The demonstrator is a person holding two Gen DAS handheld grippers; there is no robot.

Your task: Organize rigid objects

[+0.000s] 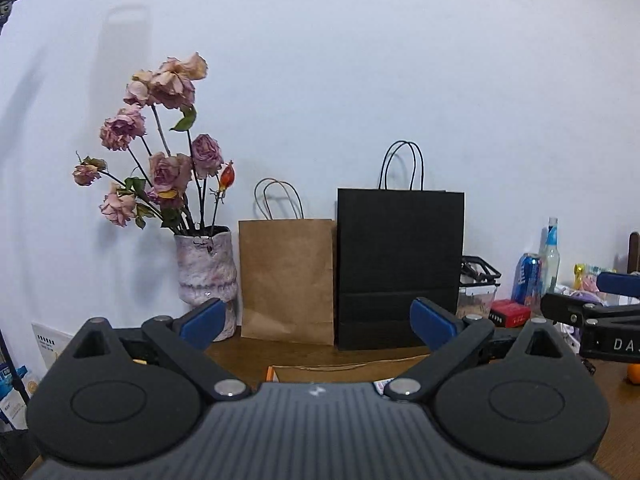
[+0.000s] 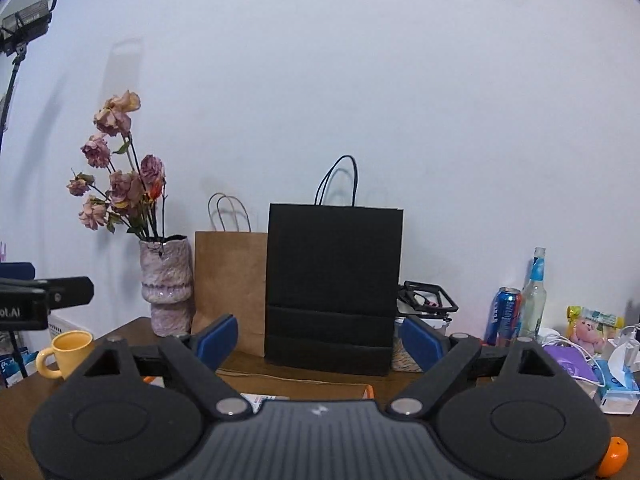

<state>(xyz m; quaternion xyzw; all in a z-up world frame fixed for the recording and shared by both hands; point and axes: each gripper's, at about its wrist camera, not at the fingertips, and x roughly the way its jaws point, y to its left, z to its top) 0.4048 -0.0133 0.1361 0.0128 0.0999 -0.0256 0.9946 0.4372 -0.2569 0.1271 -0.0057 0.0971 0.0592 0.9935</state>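
My left gripper [image 1: 318, 320] is open and empty, held above the wooden table [image 1: 360, 354] facing the wall. My right gripper [image 2: 320, 338] is open and empty too; it also shows at the right edge of the left wrist view [image 1: 600, 308]. A black paper bag [image 2: 334, 288] and a brown paper bag [image 2: 230, 284] stand against the wall straight ahead. A yellow mug [image 2: 66, 352] sits at the left. A blue can [image 2: 505, 316] and a clear bottle [image 2: 534, 300] stand at the right. An orange [image 2: 612, 456] lies at the near right.
A pink vase of dried roses [image 2: 166, 284] stands left of the bags. Black frames on a container [image 2: 428, 300], a red box [image 1: 510, 312], a tissue pack [image 2: 616, 384], a purple pouch [image 2: 568, 360], cables and a small toy [image 2: 586, 332] crowd the right. A flat orange-edged sheet [image 2: 320, 390] lies below the grippers.
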